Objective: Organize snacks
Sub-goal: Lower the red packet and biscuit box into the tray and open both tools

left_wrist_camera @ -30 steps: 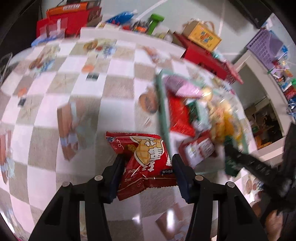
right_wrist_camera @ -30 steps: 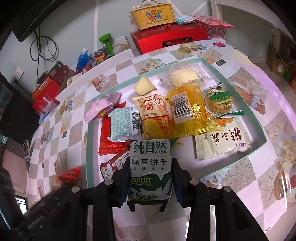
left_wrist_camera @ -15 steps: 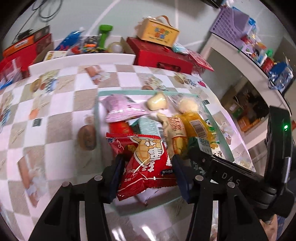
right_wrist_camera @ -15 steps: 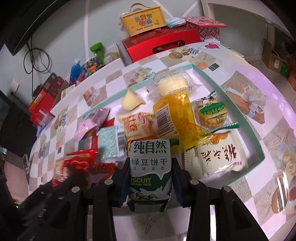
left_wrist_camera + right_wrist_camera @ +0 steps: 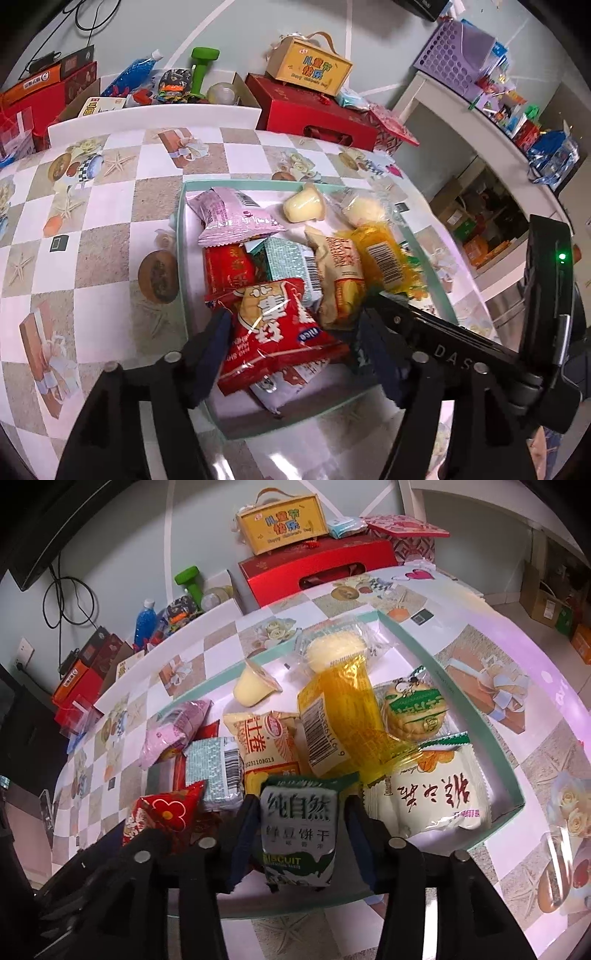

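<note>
While both packets hang over the near end of the teal-rimmed tray (image 5: 180, 236), each claw is clamped on its own snack: the left claw (image 5: 291, 345) grips a red snack packet (image 5: 275, 325), and the right claw (image 5: 297, 832) grips a green-and-white biscuit packet (image 5: 298, 830). In each wrist view the packet's long axis runs straight out along the fingers, its far end pointing toward the pile already in the tray. The red packet sits above the tray's near-left part, overlapping a red wrapper (image 5: 227, 267) and a pale green barcoded pack (image 5: 291, 264); whether it touches them I cannot tell. The biscuit packet sits just to its right, at the near rim between an orange-yellow pack (image 5: 264, 751) and a white packet with red script (image 5: 430, 795). The two claws are side by side, the right one's black body crossing the lower right of the left view. Since both loads lie directly ahead of their fingers and over the tray, the next move likely needs only a short lowering and a release, with the left packet the better placed. The tray rests on the checkered counter (image 5: 110, 206).
</note>
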`<state>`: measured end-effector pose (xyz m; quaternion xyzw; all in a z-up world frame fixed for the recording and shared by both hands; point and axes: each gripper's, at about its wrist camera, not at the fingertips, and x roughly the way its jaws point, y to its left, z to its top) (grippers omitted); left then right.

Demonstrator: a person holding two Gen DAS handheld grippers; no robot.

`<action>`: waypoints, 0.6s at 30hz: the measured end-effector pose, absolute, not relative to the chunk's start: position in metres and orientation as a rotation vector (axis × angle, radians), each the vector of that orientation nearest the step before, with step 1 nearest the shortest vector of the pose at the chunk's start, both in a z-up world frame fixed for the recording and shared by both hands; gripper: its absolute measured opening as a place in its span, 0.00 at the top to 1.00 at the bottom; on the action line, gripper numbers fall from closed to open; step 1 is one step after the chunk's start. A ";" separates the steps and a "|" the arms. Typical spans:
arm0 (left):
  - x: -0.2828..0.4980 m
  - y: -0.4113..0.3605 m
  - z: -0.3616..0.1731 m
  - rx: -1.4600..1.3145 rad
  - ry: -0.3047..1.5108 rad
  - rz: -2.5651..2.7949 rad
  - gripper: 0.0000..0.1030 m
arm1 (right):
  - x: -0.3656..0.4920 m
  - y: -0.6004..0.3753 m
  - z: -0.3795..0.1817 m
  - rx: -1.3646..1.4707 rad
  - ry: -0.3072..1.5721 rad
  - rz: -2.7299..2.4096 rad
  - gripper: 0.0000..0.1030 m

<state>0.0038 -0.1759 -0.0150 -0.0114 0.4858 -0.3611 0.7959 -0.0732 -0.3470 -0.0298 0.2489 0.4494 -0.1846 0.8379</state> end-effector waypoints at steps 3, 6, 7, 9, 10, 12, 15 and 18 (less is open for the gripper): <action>0.001 -0.171 -0.010 -0.038 1.047 -0.772 0.24 | -0.076 -0.346 -0.026 0.523 0.943 -0.395 0.42; -0.003 -0.166 -0.006 -0.045 1.054 -0.762 0.24 | -0.078 -0.346 -0.024 0.524 0.942 -0.398 0.42; -0.004 -0.165 -0.006 -0.035 1.058 -0.749 0.24 | -0.079 -0.346 -0.023 0.524 0.943 -0.401 0.42; -0.006 -0.162 -0.004 -0.014 1.047 -0.721 0.24 | -0.080 -0.346 -0.022 0.520 0.944 -0.406 0.42; -0.007 -0.160 -0.002 -0.012 1.042 -0.715 0.24 | -0.081 -0.346 -0.022 0.519 0.944 -0.407 0.42; -0.008 -0.155 0.001 -0.031 1.036 -0.724 0.24 | -0.081 -0.346 -0.021 0.519 0.944 -0.405 0.41; -0.007 -0.146 0.004 -0.049 1.033 -0.705 0.23 | -0.081 -0.344 -0.020 0.513 0.946 -0.401 0.40; -0.005 -0.129 0.005 -0.033 1.020 -0.598 0.18 | -0.081 -0.341 -0.019 0.504 0.946 -0.395 0.38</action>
